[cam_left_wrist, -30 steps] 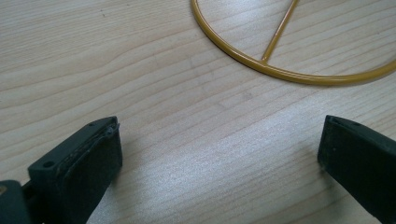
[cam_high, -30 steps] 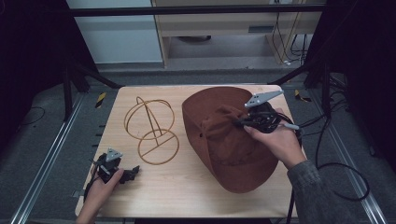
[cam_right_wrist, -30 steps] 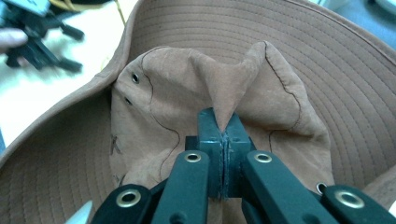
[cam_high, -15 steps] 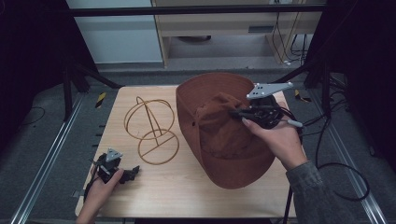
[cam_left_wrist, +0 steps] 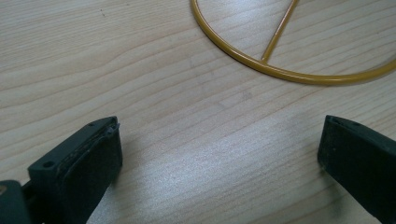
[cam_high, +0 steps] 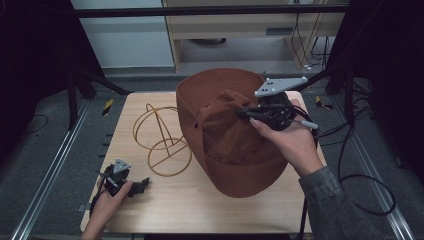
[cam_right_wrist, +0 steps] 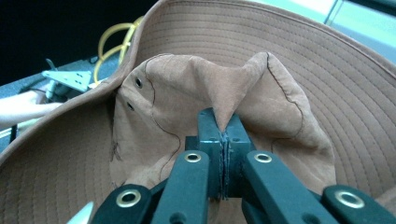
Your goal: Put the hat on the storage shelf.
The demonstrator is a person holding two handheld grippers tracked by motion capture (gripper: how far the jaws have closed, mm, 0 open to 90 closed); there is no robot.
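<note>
A brown wide-brimmed hat hangs tilted over the right half of the wooden table, its brim's near edge still low by the tabletop. My right gripper is shut on a pinched fold of the hat's crown, the cloth bunched between the closed jaws. A yellow wire hat stand rests on the table left of the hat; its base ring lies just ahead of my left gripper. The left gripper sits low at the table's near left corner, jaws wide apart with bare wood between them.
Metal rails run along the floor on both sides of the table. Black cables trail on the floor at the right. A shelf unit stands beyond the table's far edge.
My right gripper has risen with the hat's crown in it, tipping the hat up so its brim stands more upright. The left gripper has stayed put.
</note>
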